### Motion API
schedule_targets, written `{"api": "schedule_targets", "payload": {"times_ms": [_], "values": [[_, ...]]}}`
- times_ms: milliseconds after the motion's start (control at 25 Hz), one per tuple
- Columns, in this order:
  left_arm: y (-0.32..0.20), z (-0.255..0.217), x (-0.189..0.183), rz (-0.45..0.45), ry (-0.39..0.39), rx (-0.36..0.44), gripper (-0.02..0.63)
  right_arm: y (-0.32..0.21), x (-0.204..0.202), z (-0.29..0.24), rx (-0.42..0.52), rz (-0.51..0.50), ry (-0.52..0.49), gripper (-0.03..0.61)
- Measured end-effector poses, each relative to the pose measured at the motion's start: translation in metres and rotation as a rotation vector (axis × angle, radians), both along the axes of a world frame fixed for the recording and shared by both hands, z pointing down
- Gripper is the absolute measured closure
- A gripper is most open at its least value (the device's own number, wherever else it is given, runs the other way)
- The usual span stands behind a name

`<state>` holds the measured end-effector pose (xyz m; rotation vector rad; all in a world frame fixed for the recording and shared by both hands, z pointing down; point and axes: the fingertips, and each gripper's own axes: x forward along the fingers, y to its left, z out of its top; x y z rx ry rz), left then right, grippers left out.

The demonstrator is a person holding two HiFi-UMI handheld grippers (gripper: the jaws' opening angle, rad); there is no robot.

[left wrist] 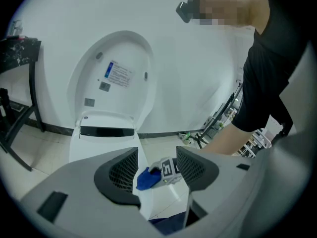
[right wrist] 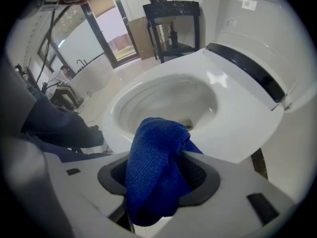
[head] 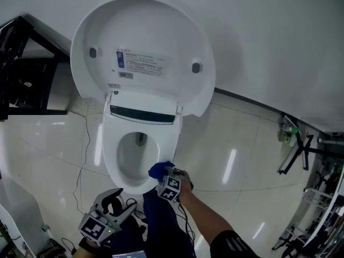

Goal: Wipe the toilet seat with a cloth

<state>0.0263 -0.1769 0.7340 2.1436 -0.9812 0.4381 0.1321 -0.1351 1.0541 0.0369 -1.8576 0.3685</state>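
A: Where were the right tongs (head: 164, 175) at that point?
B: At the near right edge of the white oval toilet seat (head: 109, 156), pinching a bunched blue knitted cloth (right wrist: 157, 178). The cloth sat on or just over the rim. No view confirmed contact. The big white plastic lid (head: 142, 47) was up, clear of the work.
A: Left tongs (head: 115, 200)?
B: Spread, nothing between them, low by the person's legs, well apart from the seat.
A: Progress?
B: My read: early in the wipe. Most of the ring lay ahead of the cloth.
A: Failure modes?
B: Three.
1. The grip was on a fold, with much of the cloth hanging loose outside the tongs. Drag on the seat could pull it free, and the open bowl (right wrist: 168, 100) was right beside it.
2. The wad was small, so a tilted approach would put hard plastic on the seat instead of fabric.
3. A narrow contact patch would leave unwiped strips unless passes overlapped.
A: Fix?
B: Firm squeeze, flat approach, keep to the outer rim.
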Motion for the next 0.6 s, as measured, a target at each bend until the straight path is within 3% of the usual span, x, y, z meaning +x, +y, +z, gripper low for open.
{"api": "schedule_targets", "payload": {"times_ms": [160,280,480,600], "values": [[0.011,0.0,0.008,0.035,0.008,-0.002,0.371,0.062,-0.018,0.004,-0.073,0.021,-0.026,0.327],[0.021,-0.002,0.007,0.043,0.008,-0.004,0.371,0.08,-0.023,0.006,-0.097,0.048,-0.022,0.327],[0.032,-0.012,-0.005,0.052,-0.001,0.027,0.371,0.058,-0.025,-0.001,-0.133,0.227,-0.071,0.327],[0.04,-0.027,-0.014,0.055,-0.005,0.05,0.371,0.022,-0.017,-0.035,-0.057,0.337,-0.119,0.327]]}}
